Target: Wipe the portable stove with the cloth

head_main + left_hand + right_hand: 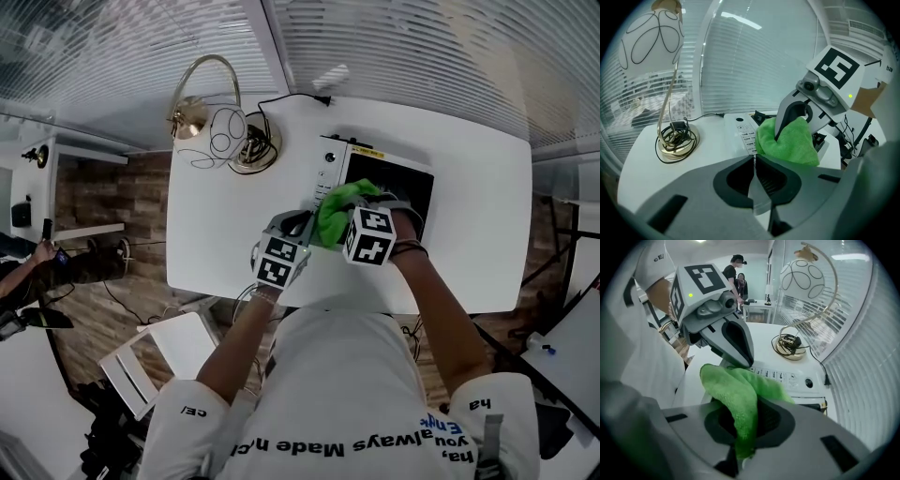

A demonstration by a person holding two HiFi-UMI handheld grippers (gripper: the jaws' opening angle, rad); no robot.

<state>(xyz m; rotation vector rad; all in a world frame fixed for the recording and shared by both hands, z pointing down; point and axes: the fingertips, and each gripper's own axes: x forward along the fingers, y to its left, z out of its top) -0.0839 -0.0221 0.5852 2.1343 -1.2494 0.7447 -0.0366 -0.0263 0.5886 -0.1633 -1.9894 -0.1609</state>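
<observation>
White table (469, 187) carries one stove (412, 187) and one lamp (225, 127). My right tool (752, 404) is clamped on the one green cloth (339, 208) over the stove's control strip. My left tool (754, 158) is closed and empty, just beside. Wiping looks in hand; the next move calls for dragging the cloth across the top.

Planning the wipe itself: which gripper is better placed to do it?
Right. The right gripper is shut on the cloth, already at the stove; the left gripper is shut with nothing in it.
</observation>
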